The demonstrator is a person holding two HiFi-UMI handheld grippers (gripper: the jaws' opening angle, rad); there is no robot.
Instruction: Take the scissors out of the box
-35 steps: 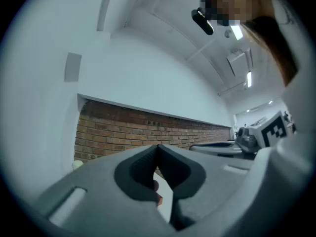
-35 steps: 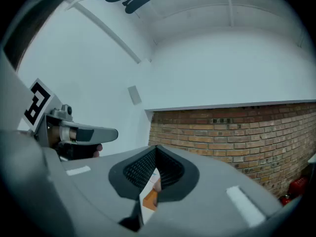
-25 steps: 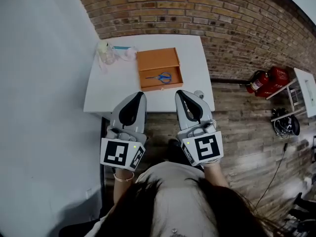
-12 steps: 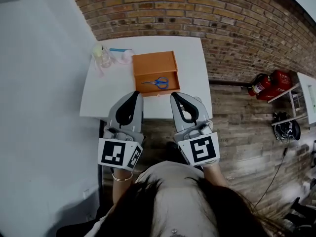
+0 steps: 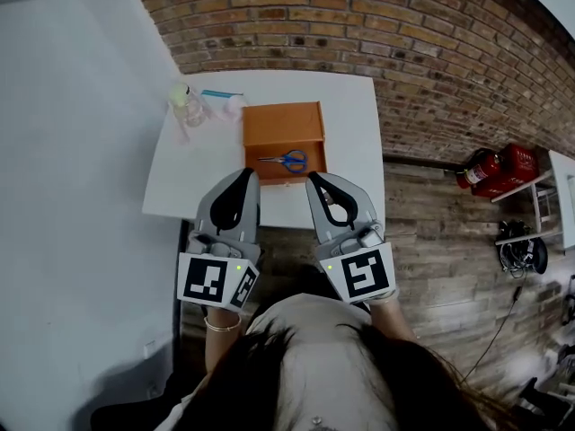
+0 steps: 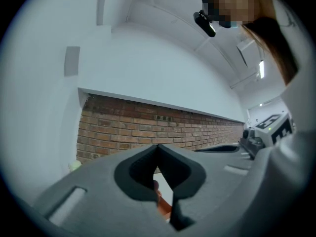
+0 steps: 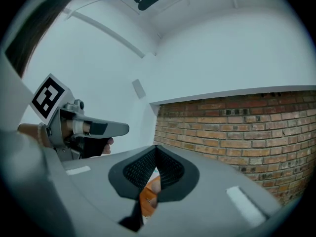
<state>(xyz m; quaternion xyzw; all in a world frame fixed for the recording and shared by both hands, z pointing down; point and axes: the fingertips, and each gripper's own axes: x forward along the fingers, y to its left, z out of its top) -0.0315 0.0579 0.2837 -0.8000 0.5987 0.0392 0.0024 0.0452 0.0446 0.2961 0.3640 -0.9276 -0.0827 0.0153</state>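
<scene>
An open orange box (image 5: 282,126) stands on the white table (image 5: 189,173), and scissors (image 5: 286,160) with blue handles lie in its near half. My left gripper (image 5: 248,174) hovers over the table's near edge, just left of the box's near corner, shut and empty. My right gripper (image 5: 313,180) is at the box's near right corner, also shut with nothing in it. In the left gripper view the jaw tips (image 6: 158,147) meet, with a sliver of orange box (image 6: 164,207) below them. The right gripper view shows closed jaws (image 7: 156,147) with the orange box (image 7: 148,197) seen through the gap.
A clear plastic jar (image 5: 184,100), a blue pen-like item (image 5: 220,92) and a small white object (image 5: 235,104) sit at the table's far left. A brick wall (image 5: 431,52) runs behind and to the right. Fire extinguishers (image 5: 481,164) stand on the wooden floor.
Both grippers have moved forward, closer to the box's near edge. Their jaws stayed shut. Box and scissors have not moved on the table.
</scene>
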